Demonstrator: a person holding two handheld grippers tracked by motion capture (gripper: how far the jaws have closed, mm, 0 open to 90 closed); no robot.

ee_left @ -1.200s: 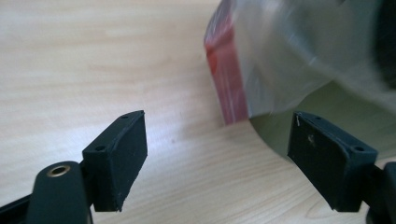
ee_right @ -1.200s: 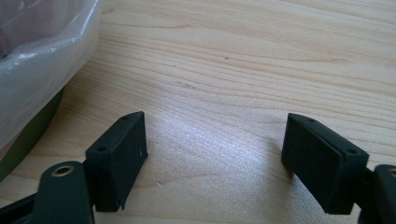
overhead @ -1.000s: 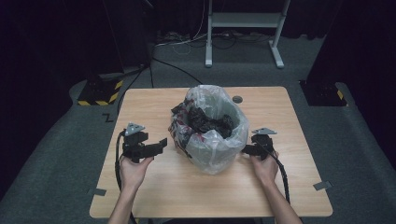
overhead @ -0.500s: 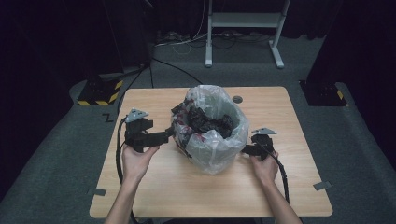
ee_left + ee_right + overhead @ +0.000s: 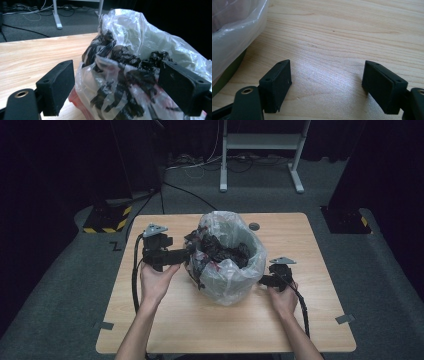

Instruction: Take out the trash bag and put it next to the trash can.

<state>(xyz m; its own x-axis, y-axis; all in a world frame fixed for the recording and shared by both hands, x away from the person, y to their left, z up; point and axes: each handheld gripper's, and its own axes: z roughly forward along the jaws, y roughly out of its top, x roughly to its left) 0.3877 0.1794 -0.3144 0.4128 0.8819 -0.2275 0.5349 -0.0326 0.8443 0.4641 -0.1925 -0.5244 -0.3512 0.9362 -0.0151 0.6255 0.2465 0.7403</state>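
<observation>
A dim lab or recording studio: one bare wooden table on grey carpet, black curtains around, loose cables, a metal stand and hazard-striped blocks on the floor

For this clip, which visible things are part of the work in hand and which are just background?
In the job:
clear plastic bag with dark stuff inside
left gripper, open at the bag's edge
right gripper, open beside the bag

Just about:
table
white stand
floor cables
</observation>
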